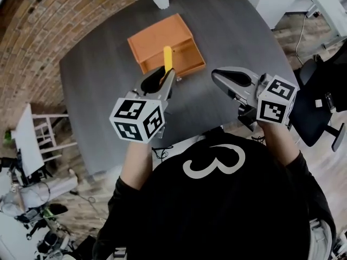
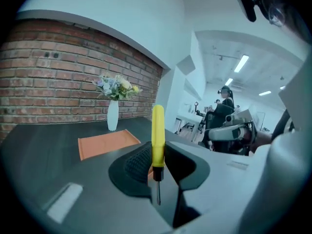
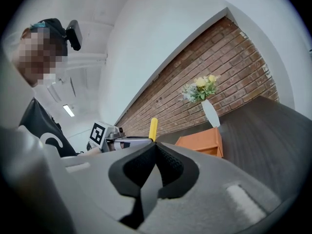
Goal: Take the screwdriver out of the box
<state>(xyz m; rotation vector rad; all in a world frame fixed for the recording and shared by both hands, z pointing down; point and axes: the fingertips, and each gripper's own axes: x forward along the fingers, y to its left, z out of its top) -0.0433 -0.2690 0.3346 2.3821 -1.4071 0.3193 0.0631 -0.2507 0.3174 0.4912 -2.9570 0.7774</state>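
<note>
Fingers of my left gripper (image 2: 157,162) clamp the screwdriver (image 2: 158,130), handle up, mid-frame; my right gripper (image 3: 155,150) has fingers together.

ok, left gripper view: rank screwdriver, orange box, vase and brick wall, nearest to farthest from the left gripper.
1. screwdriver: clamped upright in the left gripper.
2. orange box: on the table, ahead and left.
3. vase: just beyond the orange box, holding flowers.
4. brick wall: past the table's far edge.
</note>
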